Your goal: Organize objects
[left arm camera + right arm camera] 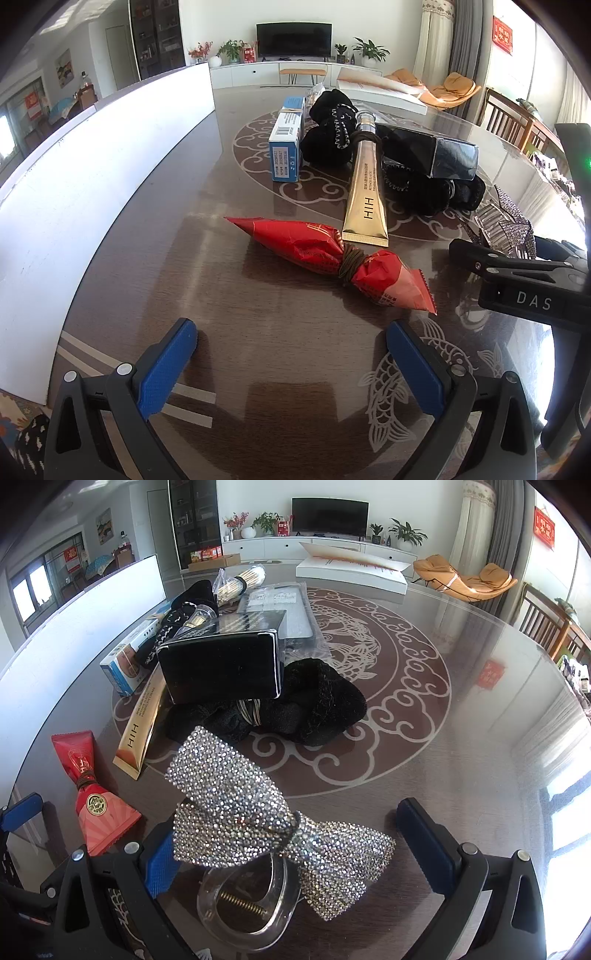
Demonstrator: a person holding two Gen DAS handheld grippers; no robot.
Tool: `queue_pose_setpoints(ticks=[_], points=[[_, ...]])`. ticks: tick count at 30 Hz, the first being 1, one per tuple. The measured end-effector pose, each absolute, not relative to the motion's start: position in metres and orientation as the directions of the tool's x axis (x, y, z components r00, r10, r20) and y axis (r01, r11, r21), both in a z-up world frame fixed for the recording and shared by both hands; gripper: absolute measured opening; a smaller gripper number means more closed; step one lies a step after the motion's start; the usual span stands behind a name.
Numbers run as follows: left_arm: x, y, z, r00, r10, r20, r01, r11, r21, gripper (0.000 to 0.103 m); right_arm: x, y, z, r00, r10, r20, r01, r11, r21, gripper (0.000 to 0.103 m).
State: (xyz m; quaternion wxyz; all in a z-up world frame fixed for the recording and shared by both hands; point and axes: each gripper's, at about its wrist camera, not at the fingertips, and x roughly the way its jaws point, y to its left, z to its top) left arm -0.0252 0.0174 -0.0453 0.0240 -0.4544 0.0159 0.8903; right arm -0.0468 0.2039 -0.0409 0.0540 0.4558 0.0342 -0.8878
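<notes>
On the counter (258,350) the left claw (291,345) hangs spread, the red packet (328,254) lying at its 12 o'clock, apart from it, while the right claw (288,830) gapes wide around the rhinestone bow clip (266,812) between its fingers, contact unclear.

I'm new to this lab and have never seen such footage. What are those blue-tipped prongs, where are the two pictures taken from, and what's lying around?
No robot here: a person holds a two-finger gripper in each hand, with a fisheye camera on each looking along its blue-padded fingers. The left gripper is open and empty, facing a red packet tied with a band. The right gripper is also open, with a rhinestone bow hair clip lying between its fingers. Further along the table lie a gold tube, a black box, a blue-white box and black scrunchies.
</notes>
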Motion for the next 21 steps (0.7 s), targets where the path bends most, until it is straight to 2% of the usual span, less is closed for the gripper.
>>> queue_pose_setpoints(ticks=[21], points=[[-0.0299,0.0181,-0.0477,-0.586,0.029,-0.810,-0.053,-0.999,0.002,0.103,-0.0465,0.2044,-0.0407,-0.579,-0.065,-0.813,0.127,-0.992,-0.012,0.103]])
